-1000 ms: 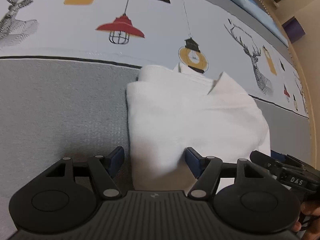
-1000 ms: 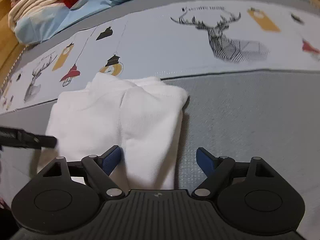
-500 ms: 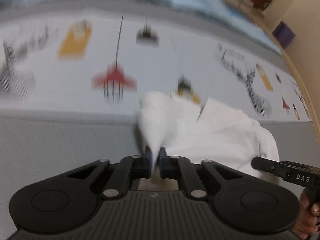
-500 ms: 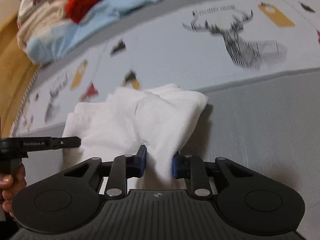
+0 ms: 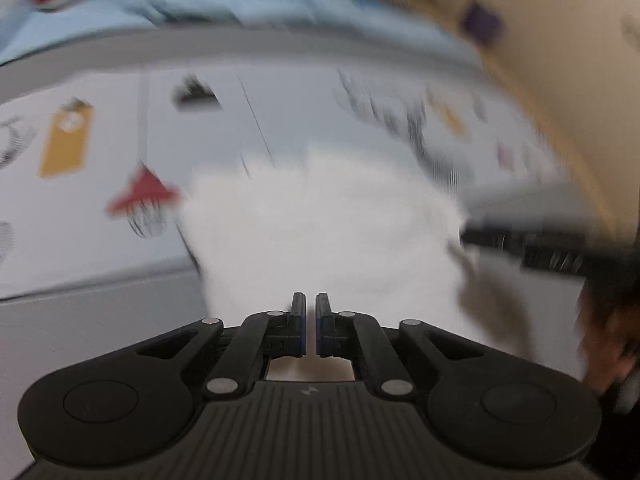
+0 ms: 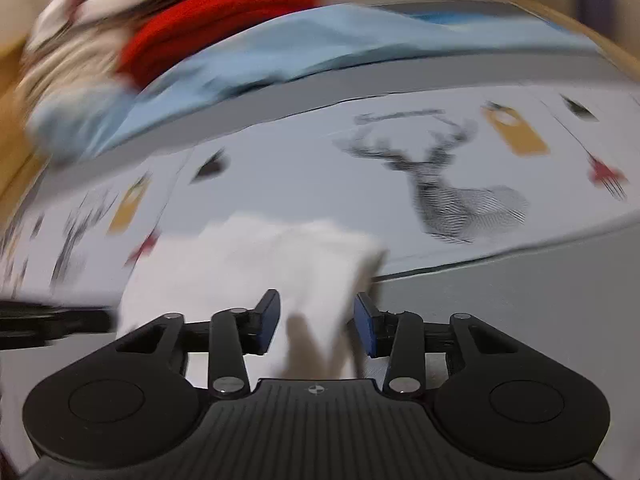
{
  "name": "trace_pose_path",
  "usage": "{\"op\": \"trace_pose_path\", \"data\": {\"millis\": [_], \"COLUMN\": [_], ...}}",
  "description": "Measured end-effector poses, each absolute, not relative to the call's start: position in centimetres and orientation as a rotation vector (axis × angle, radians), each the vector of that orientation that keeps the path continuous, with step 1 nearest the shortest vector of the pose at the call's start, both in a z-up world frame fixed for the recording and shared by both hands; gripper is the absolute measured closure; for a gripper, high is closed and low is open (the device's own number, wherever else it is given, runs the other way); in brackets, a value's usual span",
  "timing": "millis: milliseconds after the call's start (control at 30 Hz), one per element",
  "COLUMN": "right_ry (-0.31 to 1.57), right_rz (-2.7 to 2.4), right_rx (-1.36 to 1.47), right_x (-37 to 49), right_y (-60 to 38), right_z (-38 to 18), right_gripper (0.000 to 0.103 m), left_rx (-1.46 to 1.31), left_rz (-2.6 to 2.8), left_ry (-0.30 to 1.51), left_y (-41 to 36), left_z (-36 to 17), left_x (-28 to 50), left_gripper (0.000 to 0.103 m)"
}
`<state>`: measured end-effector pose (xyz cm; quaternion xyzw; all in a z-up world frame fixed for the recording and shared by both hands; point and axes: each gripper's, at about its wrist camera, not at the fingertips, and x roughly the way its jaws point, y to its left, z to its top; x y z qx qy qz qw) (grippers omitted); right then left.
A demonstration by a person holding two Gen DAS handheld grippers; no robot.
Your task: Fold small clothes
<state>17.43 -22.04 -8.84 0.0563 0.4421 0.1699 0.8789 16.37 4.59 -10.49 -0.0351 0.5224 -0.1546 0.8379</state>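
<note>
On the printed bedsheet (image 5: pixel 100 264) the white garment (image 5: pixel 320 232) is lying, the left gripper (image 5: pixel 311 328) showing jaws nearly closed with any pinched cloth unclear, while only the right view is revealing the right gripper (image 6: pixel 316 322) standing open around the garment's edge.

A printed bedsheet (image 6: pixel 304 176) with deer and lamp motifs; along its far edge lie light-blue bedding (image 6: pixel 280 52) and, seemingly, red clothing (image 6: pixel 208 16).
</note>
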Motion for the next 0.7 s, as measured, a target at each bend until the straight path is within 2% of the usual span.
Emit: {"op": "trace_pose_path", "data": {"millis": [33, 100, 200, 233, 267, 300, 367, 400, 467, 533, 567, 700], "right_ry": [0.961, 1.072, 1.062, 1.041, 1.054, 1.090, 1.150, 1.137, 1.040, 0.968, 0.940, 0.888], "right_rz": [0.378, 0.357, 0.328, 0.340, 0.334, 0.321, 0.290, 0.258, 0.223, 0.225, 0.214, 0.174], "right_rx": [0.048, -0.071, -0.015, -0.028, -0.076, -0.102, -0.046, -0.037, -0.095, -0.148, -0.171, -0.204], "right_x": [17.1, 16.7, 16.0, 15.6, 15.5, 15.4, 15.2, 14.6, 12.5, 9.8, 8.4, 3.5], "right_y": [-21.5, -20.8, -21.7, -21.8, -21.8, -22.0, -23.0, -23.3, -23.0, -22.7, -22.5, -22.5], "right_z": [-9.5, -11.8, -11.3, -11.0, -11.6, -12.3, -12.0, -10.8, -7.4, -4.7, -3.5, -0.7], "right_gripper": [0.050, 0.039, 0.040, 0.040, 0.035, 0.033, 0.034, 0.034, 0.028, 0.020, 0.016, 0.011], "left_rx": [0.004, 0.049, 0.007, 0.000, 0.037, 0.116, 0.233, 0.261, 0.198, 0.111, 0.092, 0.020], "left_rz": [-0.314, -0.294, -0.309, -0.336, -0.338, -0.337, -0.331, -0.292, -0.264, -0.218, -0.187, -0.061], "left_ry": [1.170, 1.155, 1.092, 1.083, 1.128, 1.170, 1.137, 1.128, 1.052, 0.922, 0.880, 0.733], "left_y": [3.8, 3.3, 2.9, 2.9, 2.5, 2.0, 0.8, 0.3, 0.5, 0.9, 0.8, 0.5], "left_z": [-12.2, -12.9, -10.7, -10.8, -11.8, -13.0, -12.2, -11.0, -8.3, -5.1, -4.0, -0.7], "left_x": [16.1, 15.3, 13.7, 13.2, 12.8, 12.1, 10.5, 9.8, 7.9, 5.2, 4.3, -1.5], "left_gripper": [0.098, 0.098, 0.091, 0.079, 0.075, 0.076, 0.072, 0.067, 0.029, 0.008, 0.007, 0.006]}}
